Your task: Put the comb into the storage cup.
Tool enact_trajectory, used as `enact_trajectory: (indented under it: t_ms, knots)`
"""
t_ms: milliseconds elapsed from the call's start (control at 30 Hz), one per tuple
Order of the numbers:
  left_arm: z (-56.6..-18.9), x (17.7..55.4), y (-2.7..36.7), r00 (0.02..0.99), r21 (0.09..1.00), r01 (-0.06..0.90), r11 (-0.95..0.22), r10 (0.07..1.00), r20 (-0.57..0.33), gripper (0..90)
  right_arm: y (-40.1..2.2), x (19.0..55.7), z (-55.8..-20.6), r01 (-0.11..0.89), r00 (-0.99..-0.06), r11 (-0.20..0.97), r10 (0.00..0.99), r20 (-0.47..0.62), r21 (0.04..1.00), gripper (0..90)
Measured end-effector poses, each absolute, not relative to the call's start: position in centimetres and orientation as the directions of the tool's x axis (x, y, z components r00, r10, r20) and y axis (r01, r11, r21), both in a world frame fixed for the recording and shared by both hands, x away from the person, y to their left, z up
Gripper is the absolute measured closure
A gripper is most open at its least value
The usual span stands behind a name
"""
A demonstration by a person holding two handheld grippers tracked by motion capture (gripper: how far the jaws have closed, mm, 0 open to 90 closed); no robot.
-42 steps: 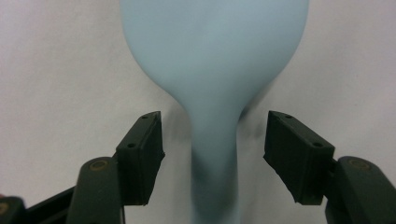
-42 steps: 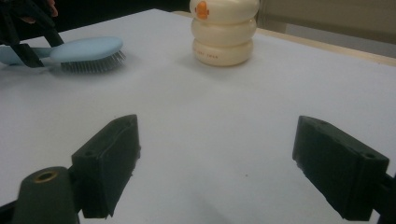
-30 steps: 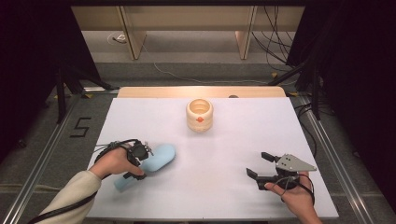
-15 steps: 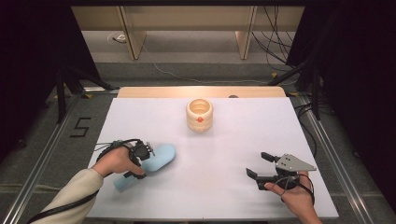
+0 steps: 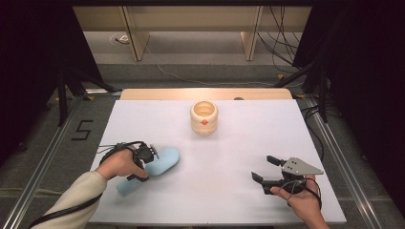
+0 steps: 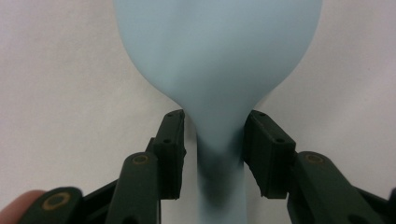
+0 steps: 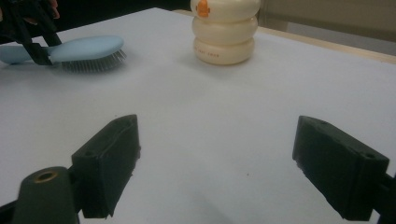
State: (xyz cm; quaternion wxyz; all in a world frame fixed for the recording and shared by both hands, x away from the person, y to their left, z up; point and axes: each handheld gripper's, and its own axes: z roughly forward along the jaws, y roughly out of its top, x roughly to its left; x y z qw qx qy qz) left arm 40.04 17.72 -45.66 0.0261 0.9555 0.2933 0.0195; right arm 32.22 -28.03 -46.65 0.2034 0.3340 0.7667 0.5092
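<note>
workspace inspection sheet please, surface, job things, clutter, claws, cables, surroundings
surface: white table top, wooden strip along its far edge.
job's things: light blue hairbrush lying bristles down at the near left; cream ribbed pot with an orange mark, upright at the far middle.
clutter: nothing seen.
grippers: left claw straddles the hairbrush neck, jaws have just been closing, right pad at the neck, a thin gap at the left pad; right claw open, nothing between its jaws, over bare table at the near right.
cables: black cable looped at the left hand; more cables on the floor beyond the table.
surroundings: dark curtains at both sides, wooden legs behind, a 5 marked on the floor at left.
</note>
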Motion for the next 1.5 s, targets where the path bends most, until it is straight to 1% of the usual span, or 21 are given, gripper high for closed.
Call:
enact_trajectory:
  t_ms: [233,367,567,1033,1167,1500]
  knots:
    - [-45.75,40.06,17.64,0.82,0.054,0.57,-0.82,0.572,0.025,63.1,-28.03,32.22,-46.65,0.305,-0.694,0.258,0.719,0.028,0.917,16.0]
    - [-45.76,40.04,17.57,0.813,0.058,0.579,-0.813,0.581,0.019,67.7,-28.02,32.23,-46.66,0.306,-0.694,0.258,0.719,0.029,0.916,16.0]
    - [-45.76,39.96,17.56,0.804,0.06,0.592,-0.804,0.594,0.023,68.7,-28.03,32.22,-46.66,0.306,-0.694,0.259,0.719,0.028,0.916,16.0]
    - [-45.75,39.58,17.68,0.816,0.081,0.571,-0.817,0.576,0.054,69.5,-28.01,32.22,-46.66,0.306,-0.693,0.26,0.72,0.028,0.916,16.0]
    - [-45.74,39.42,17.57,0.822,0.089,0.558,-0.825,0.564,0.078,69.6,-28.01,32.22,-46.67,0.305,-0.693,0.259,0.72,0.027,0.916,16.0]
    - [-45.77,39.14,17.81,0.823,0.113,0.552,-0.826,0.562,0.082,69.6,-28.02,32.21,-46.65,0.306,-0.693,0.26,0.721,0.026,0.916,16.0]
